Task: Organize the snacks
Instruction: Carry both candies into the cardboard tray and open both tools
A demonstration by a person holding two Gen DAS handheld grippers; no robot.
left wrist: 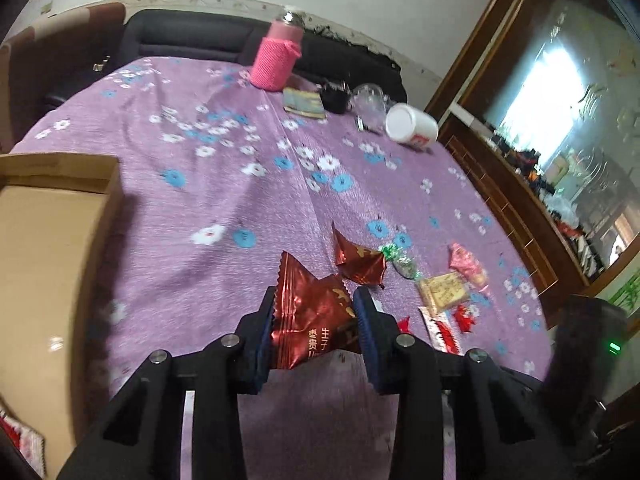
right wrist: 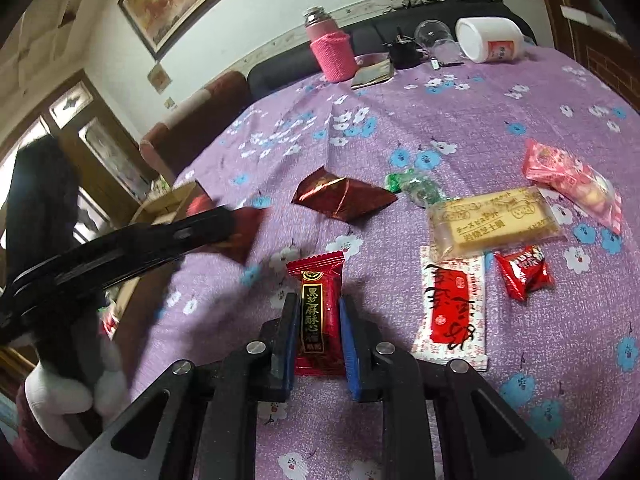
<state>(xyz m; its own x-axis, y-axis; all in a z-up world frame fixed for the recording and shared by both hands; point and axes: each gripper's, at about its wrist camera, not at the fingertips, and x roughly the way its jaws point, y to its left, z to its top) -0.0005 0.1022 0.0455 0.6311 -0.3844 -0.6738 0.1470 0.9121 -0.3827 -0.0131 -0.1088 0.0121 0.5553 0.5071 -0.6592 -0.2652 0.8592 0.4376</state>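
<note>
My left gripper (left wrist: 314,304) is shut on a dark red foil snack packet (left wrist: 310,318) and holds it above the purple flowered tablecloth (left wrist: 200,200). It shows blurred in the right wrist view (right wrist: 224,224). My right gripper (right wrist: 319,312) is shut on a red sesame snack bar (right wrist: 320,312). On the cloth lie a second dark red foil packet (right wrist: 344,196), a green candy (right wrist: 416,188), a yellow biscuit pack (right wrist: 492,220), a pink packet (right wrist: 572,182), a white and red sachet (right wrist: 452,308) and a small red candy (right wrist: 522,272). A cardboard box (left wrist: 48,280) is at the left.
At the table's far edge stand a pink knit-covered bottle (left wrist: 276,56), a small booklet (left wrist: 304,104), a black object (left wrist: 336,98), a clear cup (left wrist: 370,100) and a tipped white jar (left wrist: 412,124). A wooden cabinet (left wrist: 520,200) is at the right, a dark sofa (left wrist: 192,36) behind.
</note>
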